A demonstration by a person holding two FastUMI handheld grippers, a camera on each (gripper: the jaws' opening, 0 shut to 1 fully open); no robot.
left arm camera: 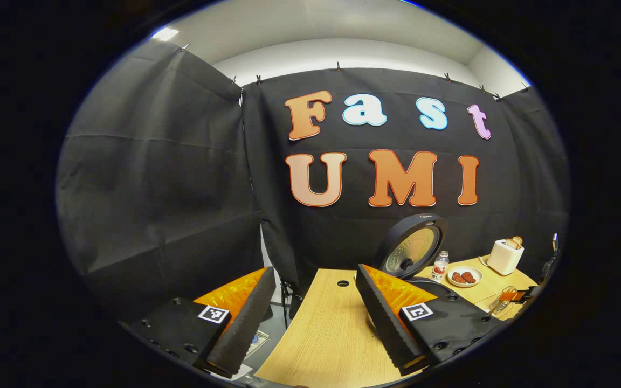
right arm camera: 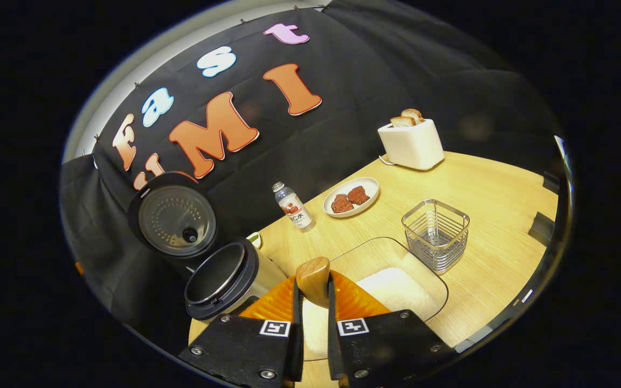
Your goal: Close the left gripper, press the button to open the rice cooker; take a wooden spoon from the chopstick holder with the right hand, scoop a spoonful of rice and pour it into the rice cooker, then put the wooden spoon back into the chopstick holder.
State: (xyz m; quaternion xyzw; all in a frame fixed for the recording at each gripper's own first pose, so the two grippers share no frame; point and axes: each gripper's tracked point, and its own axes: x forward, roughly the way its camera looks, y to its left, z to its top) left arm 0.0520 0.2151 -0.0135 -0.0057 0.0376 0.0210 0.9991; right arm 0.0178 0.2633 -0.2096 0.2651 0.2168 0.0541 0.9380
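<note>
In the right gripper view my right gripper (right arm camera: pixel 313 295) is shut on the handle of the wooden spoon (right arm camera: pixel 313 276). The handle's rounded end sticks up between the fingers and the spoon's bowl is hidden below them. It hangs over the near part of a clear glass dish of white rice (right arm camera: pixel 397 288). The rice cooker (right arm camera: pixel 219 280) stands to the left with its lid (right arm camera: pixel 173 218) up and its pot dark inside. The wire chopstick holder (right arm camera: pixel 435 234) stands to the right of the dish. In the left gripper view my left gripper (left arm camera: pixel 316 272) is open above the table's left end, with the cooker's raised lid (left arm camera: pixel 413 248) beyond it.
On the wooden table (right arm camera: pixel 494 194) behind the dish stand a small bottle (right arm camera: pixel 294 207), a white plate with red pieces of food (right arm camera: pixel 351 196) and a white toaster with bread (right arm camera: pixel 412 141). Black cloth walls close the back and left. The table's edge runs near on the right.
</note>
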